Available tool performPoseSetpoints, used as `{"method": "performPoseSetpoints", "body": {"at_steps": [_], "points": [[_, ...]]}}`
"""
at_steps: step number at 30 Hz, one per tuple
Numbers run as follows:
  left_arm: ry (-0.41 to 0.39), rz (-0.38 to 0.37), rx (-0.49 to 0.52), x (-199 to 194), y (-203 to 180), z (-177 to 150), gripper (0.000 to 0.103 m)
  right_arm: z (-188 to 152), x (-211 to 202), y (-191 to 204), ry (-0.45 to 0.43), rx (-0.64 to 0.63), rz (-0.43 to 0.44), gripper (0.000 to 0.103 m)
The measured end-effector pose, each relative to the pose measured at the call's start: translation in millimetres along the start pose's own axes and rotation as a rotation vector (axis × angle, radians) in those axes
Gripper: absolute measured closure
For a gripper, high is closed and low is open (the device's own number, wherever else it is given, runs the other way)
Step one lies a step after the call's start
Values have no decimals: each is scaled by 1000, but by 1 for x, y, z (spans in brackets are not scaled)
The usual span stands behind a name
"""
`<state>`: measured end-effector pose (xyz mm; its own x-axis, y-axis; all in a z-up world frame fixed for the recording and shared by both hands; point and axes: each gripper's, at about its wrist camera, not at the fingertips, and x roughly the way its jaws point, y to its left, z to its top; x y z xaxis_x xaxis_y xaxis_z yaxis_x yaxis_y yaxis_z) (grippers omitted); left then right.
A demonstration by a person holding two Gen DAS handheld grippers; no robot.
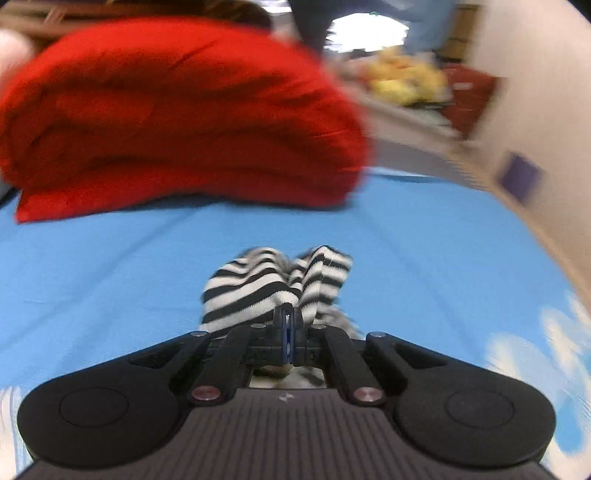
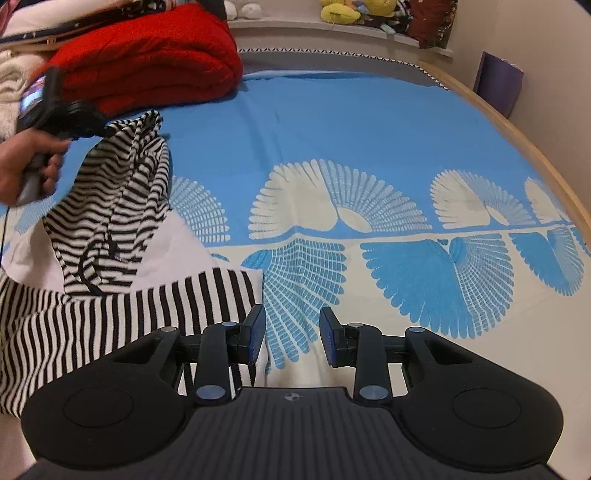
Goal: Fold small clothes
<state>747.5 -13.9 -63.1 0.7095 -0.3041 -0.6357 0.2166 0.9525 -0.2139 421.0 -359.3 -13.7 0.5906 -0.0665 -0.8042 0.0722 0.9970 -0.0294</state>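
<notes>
Work surface is a bed spread [image 2: 351,122], blue with white fan motifs, extending from directly beneath both tools to a wooden bed edge [image 2: 517,136] on the far right. Nearest the right gripper [image 2: 292,338], just left of its left finger, lies the flat lower portion of the striped garment [image 2: 110,317], black and white, resting on the spread. The right gripper stands partly open with nothing between its pads, over bare spread beside the garment hem. Farther off to its left, a person's hand [image 2: 26,166] holds the left gripper [image 1: 288,325], which is closed tight on a bunched fold of the same garment, lifting that part clear of the spread so it hangs in a loose peak. In the left wrist view the stripes bulge directly ahead of the pinched tips. Beyond both tools, at the far left, sits a folded red blanket [image 2: 155,55], well apart from the garment; plush toys [image 2: 347,11] line a shelf at the back. Assessment: 1 fold is in hand, the raised portion being carried over the flat portion. The next move appears to require laying the lifted edge down squarely, with the right gripper pinning or taking the near hem to prevent dragging.
</notes>
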Motion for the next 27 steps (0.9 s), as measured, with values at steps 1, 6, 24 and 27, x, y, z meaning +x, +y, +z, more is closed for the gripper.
{"method": "performPoseSetpoints", "body": {"at_steps": [1,6,24,27], "points": [[-2,-26,36,-22,-9,-9,102,1,-3,-1,-7,7,1,70],[30,-214,277,-173,-63,-95,102,4,-20,-3,-46,48,29,70],[406,-53,-453,-257,1,-251,71,-30,-27,21,81,208,299,70],[429,-31,-490,-246,5,-264,66,-38,-12,32,151,193,340,68]]}}
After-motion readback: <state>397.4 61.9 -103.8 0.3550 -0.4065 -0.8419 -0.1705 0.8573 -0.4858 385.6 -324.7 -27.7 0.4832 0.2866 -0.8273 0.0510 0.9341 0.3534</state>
